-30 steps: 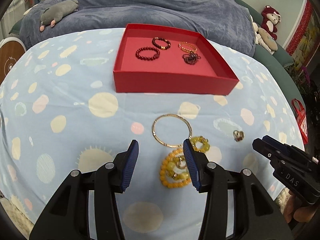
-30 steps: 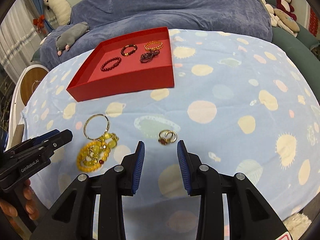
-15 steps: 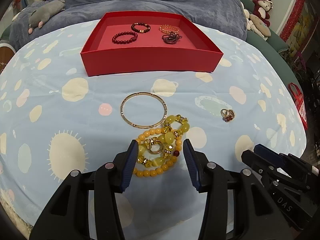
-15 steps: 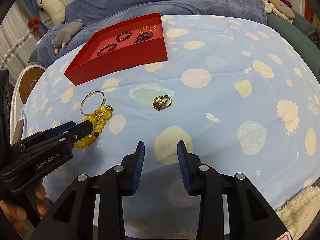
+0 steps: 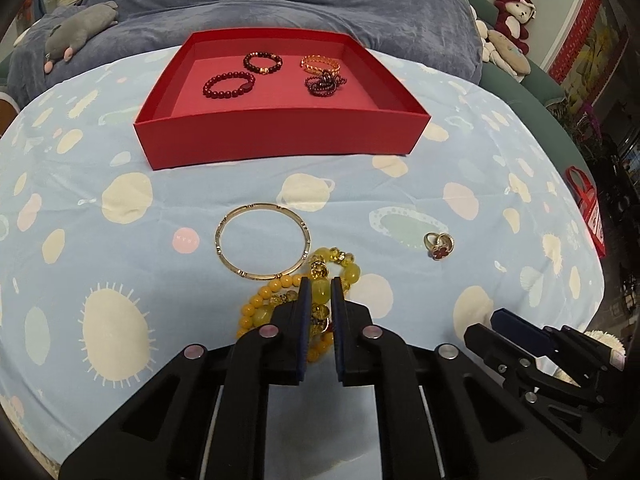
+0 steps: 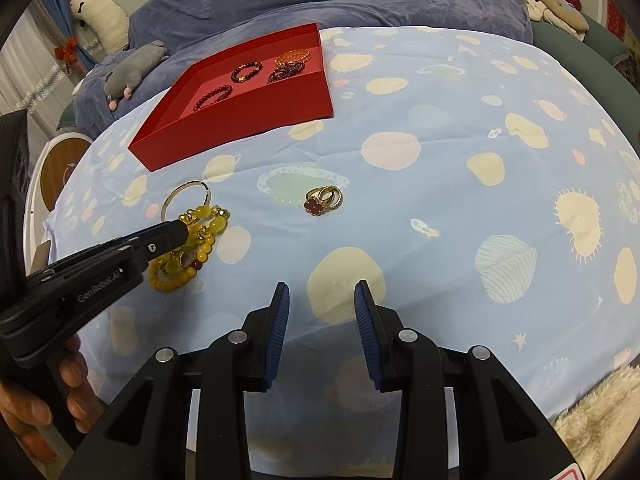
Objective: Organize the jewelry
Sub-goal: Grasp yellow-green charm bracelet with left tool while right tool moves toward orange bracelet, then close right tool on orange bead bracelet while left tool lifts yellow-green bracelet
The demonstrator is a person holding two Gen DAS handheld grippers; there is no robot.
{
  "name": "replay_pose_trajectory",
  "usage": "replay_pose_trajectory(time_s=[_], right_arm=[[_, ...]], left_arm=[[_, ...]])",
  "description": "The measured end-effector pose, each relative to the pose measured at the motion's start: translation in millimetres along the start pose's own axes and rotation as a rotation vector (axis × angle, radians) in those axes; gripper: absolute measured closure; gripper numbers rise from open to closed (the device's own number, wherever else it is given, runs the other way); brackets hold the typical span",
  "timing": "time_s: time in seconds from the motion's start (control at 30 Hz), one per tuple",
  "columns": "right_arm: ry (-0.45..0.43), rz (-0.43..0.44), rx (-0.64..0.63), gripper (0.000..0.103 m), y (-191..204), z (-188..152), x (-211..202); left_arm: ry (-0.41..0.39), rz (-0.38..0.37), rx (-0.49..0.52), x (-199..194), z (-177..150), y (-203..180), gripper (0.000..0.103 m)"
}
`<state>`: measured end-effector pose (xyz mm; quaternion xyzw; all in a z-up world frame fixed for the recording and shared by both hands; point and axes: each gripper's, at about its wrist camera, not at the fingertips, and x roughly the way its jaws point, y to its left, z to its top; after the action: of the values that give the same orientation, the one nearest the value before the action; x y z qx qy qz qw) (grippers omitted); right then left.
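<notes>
Our left gripper [image 5: 319, 294] pinches a translucent bead of the yellow bead bracelets [image 5: 280, 304], a glossy amber tangle on the spotted cloth [image 5: 120, 208]. Our right gripper [image 6: 322, 300] hangs jaws apart above bare cloth. We count one gold bangle [image 5: 262, 247] touching the beads, two rings [image 6: 323, 201] apart, and four bracelets inside the red box [image 5: 280, 136].

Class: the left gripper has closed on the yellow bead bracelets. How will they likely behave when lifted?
The yellow bead bracelets are strung loops in a tangled pile, so they will probably droop and swing from the left gripper. The smooth round beads may slip. Since they touch the gold bangle, it could get nudged.
</notes>
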<state>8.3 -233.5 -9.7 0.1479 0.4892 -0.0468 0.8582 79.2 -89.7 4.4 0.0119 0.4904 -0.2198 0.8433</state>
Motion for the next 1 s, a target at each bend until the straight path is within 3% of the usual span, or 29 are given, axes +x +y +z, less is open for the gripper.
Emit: replay_pose_trajectory(time_s=[0.2, 0.4, 0.8, 1.0], right_arm=[[0.001, 0.023, -0.018, 0.070, 9.0, -2.8, -2.1], [0.006, 0.059, -0.060, 0.070, 29.6, -3.2, -2.8], [0.027, 0.103, -0.132, 0.070, 75.9, 16.4, 22.5], [0.037, 0.088, -0.153, 0.079, 88.0, 30.5, 39.4]], left_arm=[[-0.068, -0.029, -0.052, -42.4, 5.7, 18.5, 0.094], [-0.109, -0.003, -0.103, -70.3, 3.2, 44.8, 0.094], [-0.061, 0.071, -0.195, -62.1, -22.6, 93.5, 0.094], [-0.053, 0.073, -0.206, -57.3, -26.9, 100.1, 0.093]])
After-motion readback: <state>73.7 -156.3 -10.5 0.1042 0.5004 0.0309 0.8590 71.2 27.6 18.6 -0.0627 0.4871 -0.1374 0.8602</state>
